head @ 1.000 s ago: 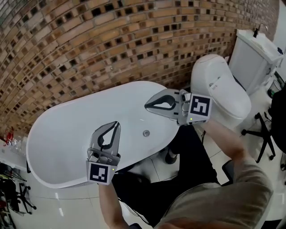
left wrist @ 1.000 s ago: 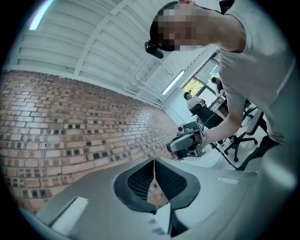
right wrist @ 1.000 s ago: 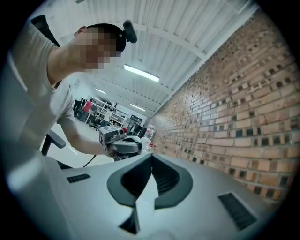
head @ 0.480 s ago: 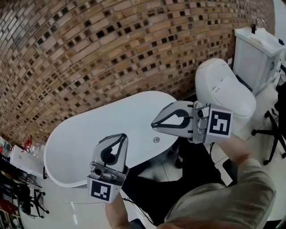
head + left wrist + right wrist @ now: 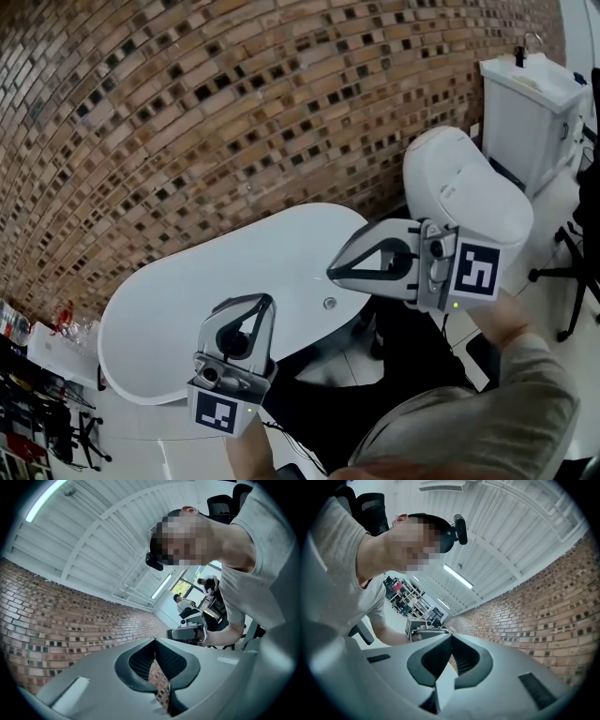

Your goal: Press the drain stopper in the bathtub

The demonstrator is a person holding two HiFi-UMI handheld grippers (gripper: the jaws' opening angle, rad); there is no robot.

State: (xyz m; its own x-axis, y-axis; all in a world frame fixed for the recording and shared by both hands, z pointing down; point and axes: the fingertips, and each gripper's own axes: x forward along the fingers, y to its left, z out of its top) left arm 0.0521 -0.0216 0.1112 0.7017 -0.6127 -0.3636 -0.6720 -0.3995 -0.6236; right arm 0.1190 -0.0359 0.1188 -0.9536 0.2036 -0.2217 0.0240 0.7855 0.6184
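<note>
As two grippers (image 5: 269, 299) (image 5: 331, 272) hover, one bathtub (image 5: 178, 291) shows one drain stopper (image 5: 329, 303)

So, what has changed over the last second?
The left tongs and right tongs drew back toward the person, away from the bathtub, which looks smaller now. Nothing taken or let go: both stay shut and empty. The drain stopper sits untouched.
</note>
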